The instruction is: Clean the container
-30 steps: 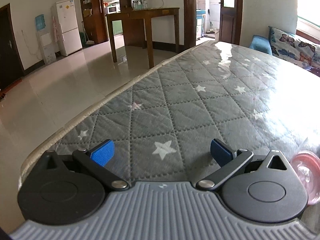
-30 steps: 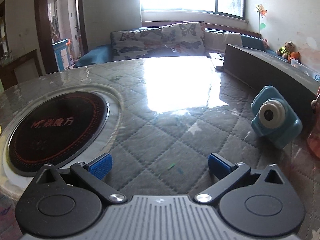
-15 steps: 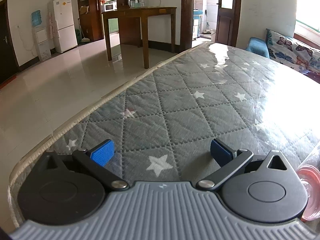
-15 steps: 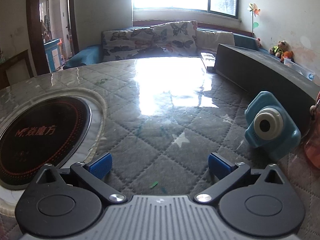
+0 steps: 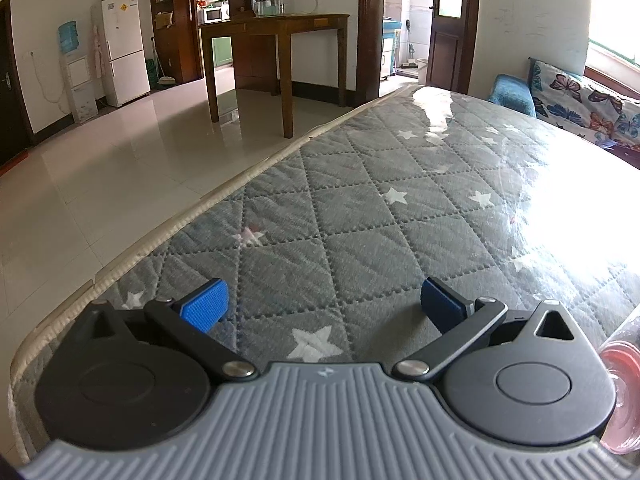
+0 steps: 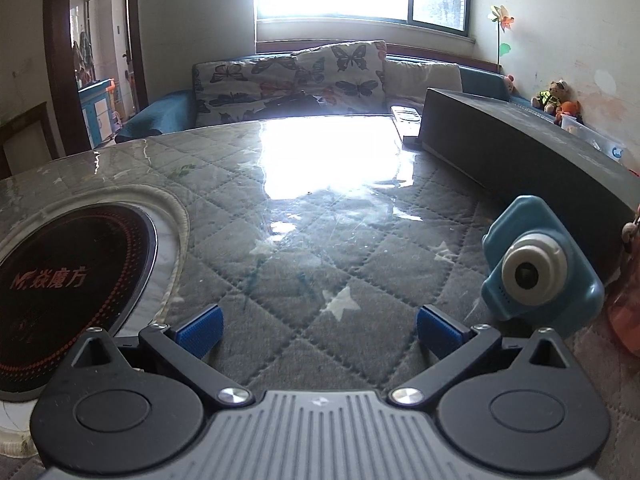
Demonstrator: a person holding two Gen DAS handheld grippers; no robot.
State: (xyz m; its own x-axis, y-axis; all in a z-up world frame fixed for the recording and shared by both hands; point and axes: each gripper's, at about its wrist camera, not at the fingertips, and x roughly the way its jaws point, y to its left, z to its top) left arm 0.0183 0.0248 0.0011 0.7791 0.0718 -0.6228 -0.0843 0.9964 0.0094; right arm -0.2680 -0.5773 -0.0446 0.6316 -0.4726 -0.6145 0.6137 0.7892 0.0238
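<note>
My left gripper (image 5: 322, 306) is open and empty, low over the grey quilted star-pattern table cover (image 5: 360, 216). A pink clear plastic container (image 5: 622, 396) shows partly at the right edge of the left wrist view, just right of the gripper body. My right gripper (image 6: 318, 330) is open and empty, low over the same cover (image 6: 320, 248). An orange-pink translucent thing (image 6: 626, 312) sits at the right edge of the right wrist view; I cannot tell whether it is the same container.
A blue toy camera (image 6: 536, 268) stands right of my right gripper. A round black induction plate (image 6: 68, 284) is set into the table at left. A long dark box (image 6: 520, 144) and a remote (image 6: 406, 114) lie far right. The table edge (image 5: 168, 228) drops to the floor.
Both grippers have moved over the table with jaws still open. The left view has shifted so less of the pink container shows. The toy camera looks nearer in the right view.
</note>
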